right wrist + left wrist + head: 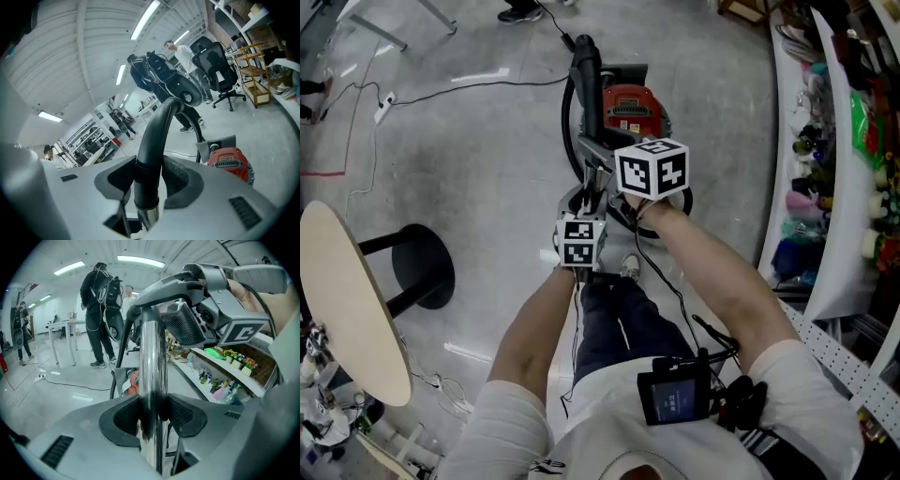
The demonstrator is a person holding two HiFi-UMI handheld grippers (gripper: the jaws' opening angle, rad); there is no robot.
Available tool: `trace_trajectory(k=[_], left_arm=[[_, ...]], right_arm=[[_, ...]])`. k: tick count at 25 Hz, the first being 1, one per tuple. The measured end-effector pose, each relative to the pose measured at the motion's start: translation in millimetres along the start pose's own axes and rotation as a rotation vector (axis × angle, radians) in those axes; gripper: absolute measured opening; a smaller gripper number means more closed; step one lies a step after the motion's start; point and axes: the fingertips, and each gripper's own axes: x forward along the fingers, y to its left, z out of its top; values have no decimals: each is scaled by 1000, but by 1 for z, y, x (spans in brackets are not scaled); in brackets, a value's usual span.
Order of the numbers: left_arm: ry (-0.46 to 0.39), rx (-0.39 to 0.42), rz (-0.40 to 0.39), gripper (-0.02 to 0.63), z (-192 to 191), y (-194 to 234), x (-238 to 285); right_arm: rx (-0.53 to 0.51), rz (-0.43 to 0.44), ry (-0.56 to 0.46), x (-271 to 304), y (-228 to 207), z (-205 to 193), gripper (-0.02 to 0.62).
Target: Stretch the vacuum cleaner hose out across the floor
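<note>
Chrome first: my left gripper (152,414) is clamped on the chrome wand tube (151,362), pads pressing it from both sides. My right gripper (147,177) is locked on the black bent handle (157,136) higher up the same wand, so both tools have a grip and nothing's loose.

Progress-wise, I'd say we've barely started. The hose (566,122) sits in a tight loop hugging the red vacuum cleaner body (630,108), just in front of my feet. Nothing is laid out across the floor yet, so the whole stretch is left to do.

Room to move, going left to right: the round table (342,300) and a black stool (420,267) sit close on my left, so that edge is tight. Past them a power cord (469,91) trails over the concrete, and I wouldn't want to drag the hose over it. Around that there's a decent patch of bare floor. On the right, the shelves (778,159) full of small stuff run near the vacuum, so I reckon that side is a no-go.
</note>
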Motion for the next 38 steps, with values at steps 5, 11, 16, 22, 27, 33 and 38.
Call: trace_trajectory(k=[5,11,16,22,27,33,38], left_arm=[[0,-13,13,163,4,-26,-38],[-8,-52,40,163,3,-40,-75],[-25,-58,74,163,5,-45,-109],[-18,-53,75,163,-9,-52,-146],[-2,-44,46,163,-40,-56,-183],[19,3,-11,163,-96,-63,-235],[50,57,-53,163,-135,-70,-268]], right_arm=[[-7,31,13,-33,34,-1,172],[-67,83,31,-54,80,-8,172],[-93,133,33,-70,120,-12,169],[-95,153,49,-85,155,-29,168],[-94,129,50,-96,188,-63,167],[-65,87,18,-113,233,-123,164],[-41,53,4,-130,258,-164,164]])
